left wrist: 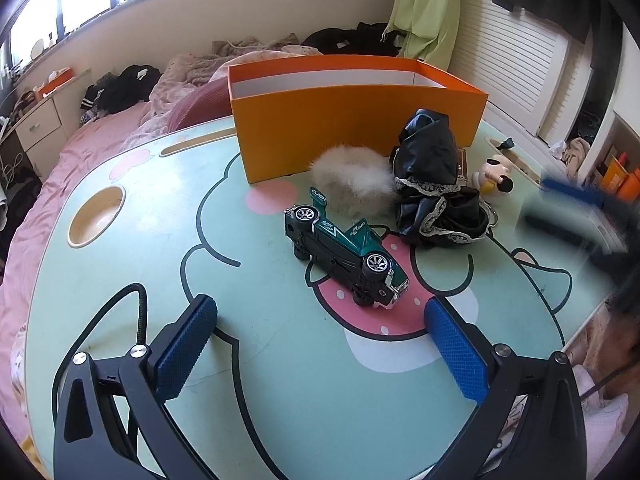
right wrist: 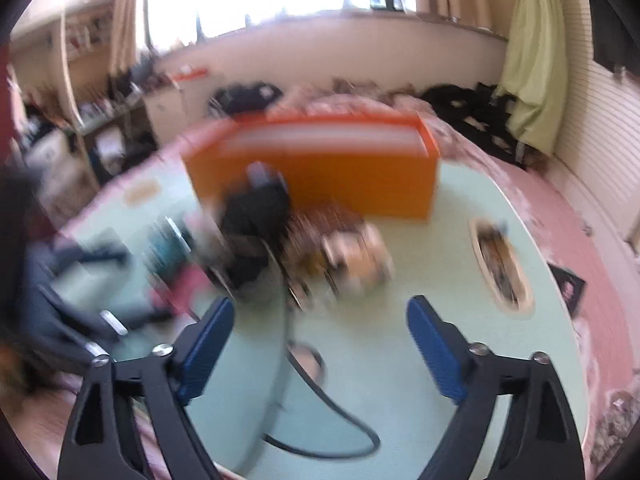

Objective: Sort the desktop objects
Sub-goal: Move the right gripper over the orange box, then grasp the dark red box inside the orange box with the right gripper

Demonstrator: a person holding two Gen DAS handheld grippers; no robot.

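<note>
Step in hand, by my judgement: approach, nothing picked yet; left gripper point(left wrist: 320, 316) spread wide, empty, low over table point(left wrist: 120, 280), toy car point(left wrist: 344, 258) just ahead on its side, nearer the right finger. Right gripper point(right wrist: 320, 320) also spread, empty; its view badly blurred, detail unreliable. Next move likely calls for centring left fingers about car body, closing across narrow width, then lift over wall of orange box point(left wrist: 356, 136). Box interior: visible part shows white lining only; floor hidden, contents cannot tell. Beside box front: white fur piece point(left wrist: 352, 184), black lace-trimmed cloth point(left wrist: 436, 184), small figurine point(left wrist: 494, 178); all on table.
</note>
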